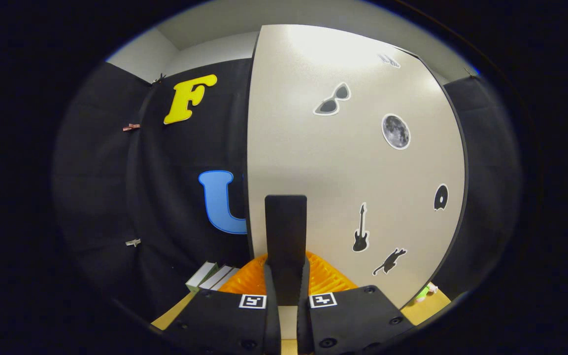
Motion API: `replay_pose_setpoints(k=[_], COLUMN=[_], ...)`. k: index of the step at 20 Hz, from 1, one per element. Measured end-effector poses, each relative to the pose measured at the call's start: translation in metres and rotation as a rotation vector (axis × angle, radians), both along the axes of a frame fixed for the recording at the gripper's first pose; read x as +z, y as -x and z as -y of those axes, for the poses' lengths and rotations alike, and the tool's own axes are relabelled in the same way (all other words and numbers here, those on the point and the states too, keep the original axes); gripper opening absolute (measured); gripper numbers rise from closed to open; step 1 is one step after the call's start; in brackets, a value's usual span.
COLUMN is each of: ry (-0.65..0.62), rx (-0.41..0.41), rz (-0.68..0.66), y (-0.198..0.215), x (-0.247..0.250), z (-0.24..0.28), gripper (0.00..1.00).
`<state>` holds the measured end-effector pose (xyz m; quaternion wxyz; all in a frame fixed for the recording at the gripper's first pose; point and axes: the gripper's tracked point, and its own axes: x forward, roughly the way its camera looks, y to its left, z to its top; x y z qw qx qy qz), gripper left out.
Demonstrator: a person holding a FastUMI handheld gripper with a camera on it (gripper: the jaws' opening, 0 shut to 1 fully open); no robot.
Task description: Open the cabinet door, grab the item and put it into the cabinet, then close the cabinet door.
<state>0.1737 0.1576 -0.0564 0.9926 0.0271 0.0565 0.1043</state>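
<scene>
The cabinet door (343, 167) is a pale beige panel with a dark edge and several stickers, and it stands close in front of me. Its black upright handle (286, 227) rises from between my orange ribbed fingers (330, 278). My gripper (286, 268) is shut on that handle, with one finger pressing on each side. A small green and pink item (425, 292) lies on the wooden tabletop (434, 304), past the door's lower right corner. Most of it is hidden by the door.
A few flat boxes or books (212, 277) lie on the tabletop left of my fingers, against the black booth cloth (175, 207). The door's left edge stands out against that cloth. A white wall (205, 49) shows above.
</scene>
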Motion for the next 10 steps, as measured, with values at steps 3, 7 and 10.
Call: replay_pose_setpoints(k=[3, 7, 10], ry=[-0.006, -0.016, -0.037], rx=[0.042, 0.075, 0.091], rz=[-0.007, -0.013, -0.021], y=[0.020, 0.043, 0.062], x=[0.004, 0.008, 0.011], z=[0.010, 0.027, 0.042], gripper=[0.17, 0.17, 0.17])
